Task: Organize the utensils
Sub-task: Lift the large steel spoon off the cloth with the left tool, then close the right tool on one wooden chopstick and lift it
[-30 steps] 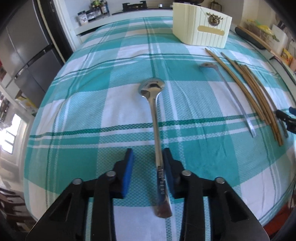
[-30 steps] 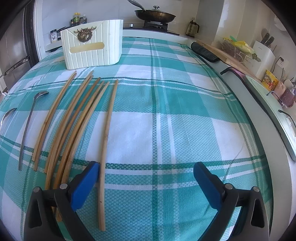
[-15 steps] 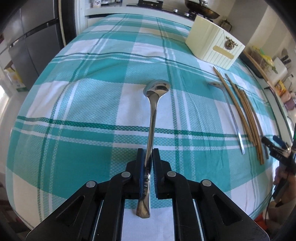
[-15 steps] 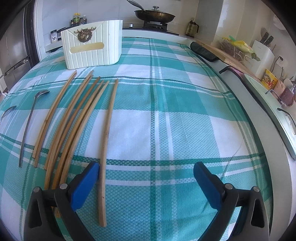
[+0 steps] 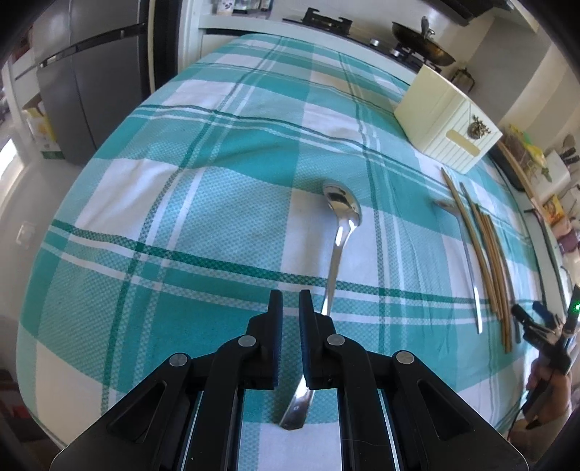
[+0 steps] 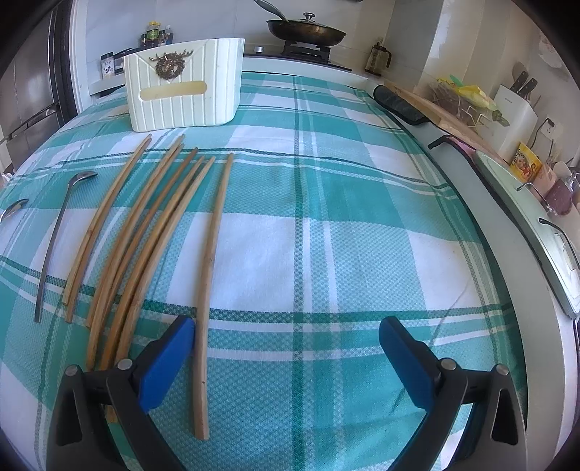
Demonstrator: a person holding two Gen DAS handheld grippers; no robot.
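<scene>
My left gripper (image 5: 290, 308) is shut on the handle of a shiny steel spoon (image 5: 340, 206). The handle slants behind the right finger, its end shows low between the jaws, and its bowl points away over the teal checked cloth. A second, slimmer spoon (image 5: 467, 261) (image 6: 54, 239) lies to the right, beside several bamboo chopsticks (image 5: 489, 261) (image 6: 145, 232). A cream utensil box (image 5: 446, 126) (image 6: 181, 94) stands at the far end of them. My right gripper (image 6: 286, 347) (image 5: 536, 326) stands wide open over the chopsticks' near ends. One chopstick (image 6: 210, 290) lies just inside its left finger.
The cloth-covered table (image 6: 362, 217) ends at a counter edge on the right with a sink (image 6: 525, 217), a knife block and jars. A stove with a pan (image 6: 308, 32) stands behind the box. A grey fridge (image 5: 79, 72) is at the far left. A person's hand (image 5: 547, 376) holds the right gripper.
The left jaws closed on the spoon handle, and the gripper then moved across the table and rolled. The spoon now slants right in the grip. The right gripper stayed still.
</scene>
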